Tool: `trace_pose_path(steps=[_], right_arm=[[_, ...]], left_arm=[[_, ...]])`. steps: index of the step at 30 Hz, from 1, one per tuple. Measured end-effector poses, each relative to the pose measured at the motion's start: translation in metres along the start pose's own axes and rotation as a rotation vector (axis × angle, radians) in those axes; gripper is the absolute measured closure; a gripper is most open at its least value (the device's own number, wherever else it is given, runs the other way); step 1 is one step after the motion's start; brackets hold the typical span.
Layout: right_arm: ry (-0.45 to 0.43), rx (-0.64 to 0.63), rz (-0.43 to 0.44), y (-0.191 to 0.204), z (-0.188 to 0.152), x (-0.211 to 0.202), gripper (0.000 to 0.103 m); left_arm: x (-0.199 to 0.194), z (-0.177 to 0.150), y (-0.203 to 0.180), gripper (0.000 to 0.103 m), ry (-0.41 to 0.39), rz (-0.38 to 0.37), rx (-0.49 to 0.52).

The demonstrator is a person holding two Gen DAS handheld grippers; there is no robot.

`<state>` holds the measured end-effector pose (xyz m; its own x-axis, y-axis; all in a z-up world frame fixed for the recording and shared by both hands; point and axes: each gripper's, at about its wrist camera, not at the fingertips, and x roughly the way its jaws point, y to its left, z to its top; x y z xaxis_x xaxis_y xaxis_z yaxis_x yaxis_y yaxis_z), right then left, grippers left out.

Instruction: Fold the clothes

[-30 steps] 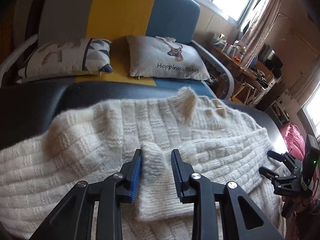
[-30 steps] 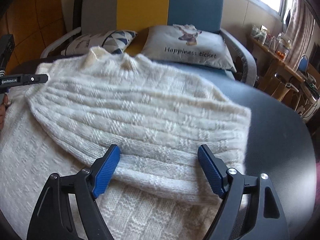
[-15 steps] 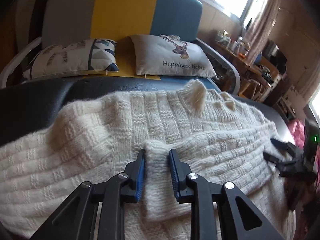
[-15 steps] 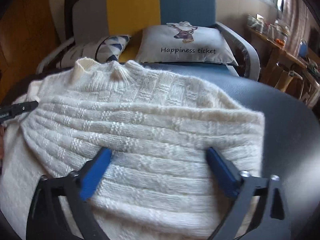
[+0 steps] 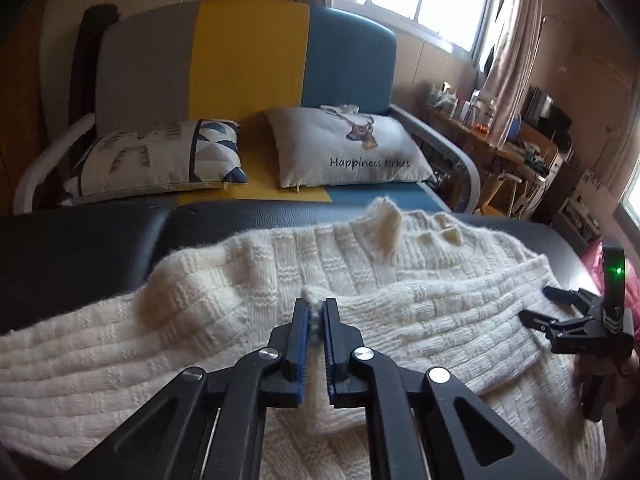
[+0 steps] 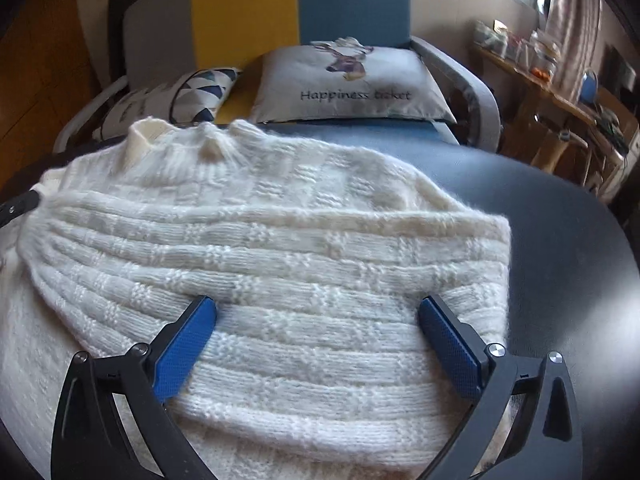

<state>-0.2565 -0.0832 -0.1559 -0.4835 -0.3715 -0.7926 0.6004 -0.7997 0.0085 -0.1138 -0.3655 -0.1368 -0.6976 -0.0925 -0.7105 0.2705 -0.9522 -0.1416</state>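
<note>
Left gripper (image 5: 316, 322) pinches sweater (image 5: 400, 280) cuff — right gripper (image 6: 316, 320) spread wide.

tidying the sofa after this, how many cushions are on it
2: a patterned cushion on the left of the sofa seat, and a deer-print cushion on its right. None seems hidden.

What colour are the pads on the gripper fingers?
Blue, on black fingers; the right gripper's open pads show best in the right wrist view.

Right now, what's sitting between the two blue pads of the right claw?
In the right wrist view, the open right claw straddles a folded-over band of the white knit sweater. Only knit lies between its pads.
</note>
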Motion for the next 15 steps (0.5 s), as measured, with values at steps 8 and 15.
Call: trace_pose_path(steps=[8, 15], right_arm=[[-0.001, 0.004, -0.007, 0.006, 0.016, -0.013, 0.001], [0.102, -0.022, -0.051, 0.024, 0.023, 0.031, 0.001]], left_arm=[[0.01, -0.01, 0.02, 0.094, 0.072, -0.005, -0.117], [0.009, -0.009, 0.009, 0.093, 0.071, 0.059, -0.013]])
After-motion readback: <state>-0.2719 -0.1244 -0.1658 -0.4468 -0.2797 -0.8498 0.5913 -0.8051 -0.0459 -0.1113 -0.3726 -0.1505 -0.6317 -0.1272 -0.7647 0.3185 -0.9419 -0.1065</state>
